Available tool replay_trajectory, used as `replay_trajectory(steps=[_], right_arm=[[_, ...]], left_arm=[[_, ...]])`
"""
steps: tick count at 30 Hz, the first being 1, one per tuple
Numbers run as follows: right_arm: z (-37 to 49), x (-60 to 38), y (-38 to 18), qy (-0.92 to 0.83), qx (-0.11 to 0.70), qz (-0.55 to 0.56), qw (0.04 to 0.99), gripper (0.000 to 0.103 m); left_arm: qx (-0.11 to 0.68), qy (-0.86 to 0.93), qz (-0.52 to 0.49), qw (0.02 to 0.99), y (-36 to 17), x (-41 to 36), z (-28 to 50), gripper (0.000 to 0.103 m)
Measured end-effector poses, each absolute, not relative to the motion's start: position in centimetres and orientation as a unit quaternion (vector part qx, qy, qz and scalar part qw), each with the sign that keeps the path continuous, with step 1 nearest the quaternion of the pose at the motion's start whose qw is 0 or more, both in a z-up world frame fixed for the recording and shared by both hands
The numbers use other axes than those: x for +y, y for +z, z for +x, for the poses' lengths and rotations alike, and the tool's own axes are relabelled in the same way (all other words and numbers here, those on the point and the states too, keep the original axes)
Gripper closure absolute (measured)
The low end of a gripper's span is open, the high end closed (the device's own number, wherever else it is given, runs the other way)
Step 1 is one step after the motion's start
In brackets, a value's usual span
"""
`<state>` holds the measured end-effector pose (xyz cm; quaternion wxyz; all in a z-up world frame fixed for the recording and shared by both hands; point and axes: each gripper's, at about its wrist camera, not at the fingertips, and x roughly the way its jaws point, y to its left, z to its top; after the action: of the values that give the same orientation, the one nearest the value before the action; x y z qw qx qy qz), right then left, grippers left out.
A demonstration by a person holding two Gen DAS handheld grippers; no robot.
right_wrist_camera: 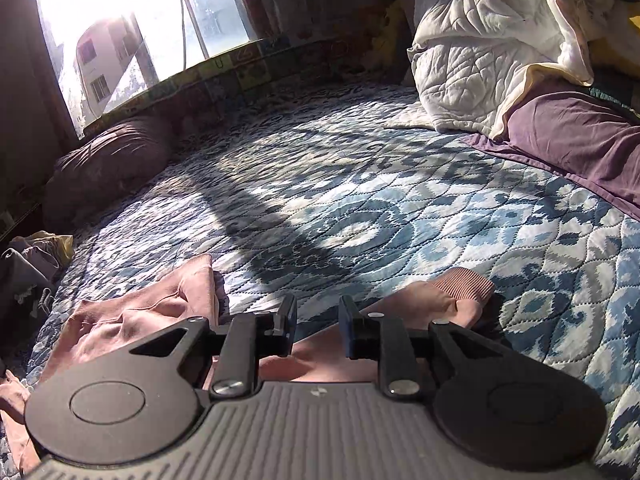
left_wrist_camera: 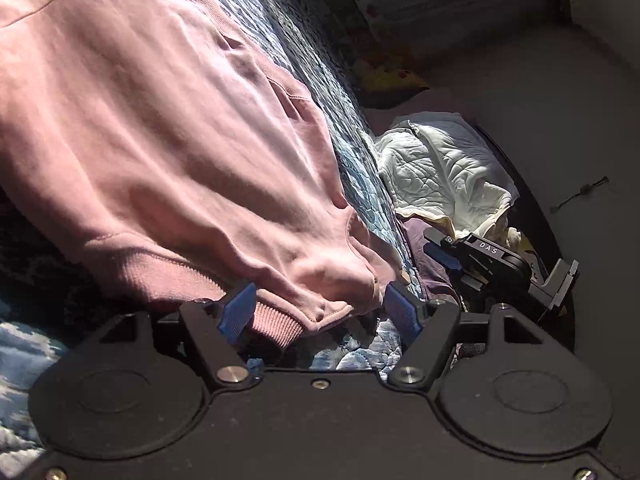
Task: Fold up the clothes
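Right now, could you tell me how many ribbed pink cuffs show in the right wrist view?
2: left cuff left of the tool, right cuff to its right. Others may be hidden.

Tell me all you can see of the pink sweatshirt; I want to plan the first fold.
The pink sweatshirt looks like soft, thick cotton fleece with ribbed hem and cuffs. It lies spread but wrinkled on the blue patterned quilt, partly in sunlight. In the left wrist view its ribbed hem sits between the open fingers of the left gripper, not clamped. In the right wrist view a ribbed cuff rests on the quilt just beyond the open right gripper, with fabric underneath it.
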<state>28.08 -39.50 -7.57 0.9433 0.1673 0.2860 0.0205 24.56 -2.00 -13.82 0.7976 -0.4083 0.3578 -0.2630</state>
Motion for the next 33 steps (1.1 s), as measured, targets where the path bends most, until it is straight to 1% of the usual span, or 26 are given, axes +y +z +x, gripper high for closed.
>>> replay_trajectory(steps=[3,5,6,9,11,15,17,19,21,22,24,27,30,31,32,33], right_arm=[[27.6,-35.4,-10.3,0.052,0.354,0.085,0.930,0.074],[26.9,-33.4,-12.3,0.029,0.395,0.006,0.918,0.075],[25.9,-33.5,-12.5,0.025,0.378,0.003,0.925,0.074],[23.6,-35.0,-11.9,-0.019,0.356,0.045,0.933,0.074],[22.5,-34.8,-11.1,-0.023,0.329,0.040,0.943,0.074],[21.5,-32.1,-9.9,0.035,0.280,0.008,0.959,0.074],[21.7,-30.2,-9.9,0.075,0.268,-0.010,0.960,0.076],[22.3,-28.8,-10.4,0.090,0.275,-0.023,0.957,0.076],[23.1,-27.9,-12.0,0.096,0.325,-0.030,0.940,0.076],[23.0,-27.4,-12.9,0.086,0.349,-0.055,0.931,0.077],[21.2,-26.3,-13.2,0.079,0.329,-0.110,0.935,0.077],[19.5,-25.6,-12.2,0.065,0.309,-0.120,0.941,0.073],[18.2,-23.9,-12.0,0.088,0.268,-0.146,0.948,0.070],[18.0,-23.4,-12.1,0.095,0.258,-0.155,0.949,0.069],[18.2,-23.0,-12.4,0.101,0.256,-0.152,0.949,0.064],[18.5,-22.9,-12.7,0.106,0.268,-0.136,0.948,0.061]], left_arm=[[0.357,-0.261,-0.412,0.797,-13.8,-1.9,24.5,0.033],[0.355,-0.260,-0.415,0.796,-13.8,-1.8,24.5,0.033],[0.354,-0.260,-0.416,0.796,-13.8,-1.7,24.5,0.033],[0.347,-0.267,-0.420,0.795,-13.6,-1.7,24.3,0.033],[0.340,-0.273,-0.418,0.797,-13.3,-1.8,24.2,0.033],[0.297,-0.255,-0.399,0.829,-12.1,-1.4,23.2,0.033],[0.273,-0.232,-0.389,0.849,-11.6,-1.0,22.7,0.034],[0.271,-0.210,-0.389,0.855,-11.7,-0.5,22.7,0.034],[0.293,-0.189,-0.379,0.857,-12.2,-0.4,22.9,0.034],[0.304,-0.178,-0.374,0.858,-12.5,-0.4,23.1,0.034],[0.314,-0.166,-0.372,0.858,-12.7,-0.3,23.2,0.039],[0.291,-0.148,-0.344,0.880,-12.0,-0.4,22.6,0.039],[0.270,-0.141,-0.321,0.897,-11.4,-0.6,22.2,0.039],[0.269,-0.142,-0.322,0.897,-11.5,-0.6,22.2,0.039],[0.274,-0.141,-0.327,0.893,-11.7,-0.5,22.3,0.039],[0.279,-0.139,-0.331,0.891,-11.9,-0.4,22.4,0.039]])
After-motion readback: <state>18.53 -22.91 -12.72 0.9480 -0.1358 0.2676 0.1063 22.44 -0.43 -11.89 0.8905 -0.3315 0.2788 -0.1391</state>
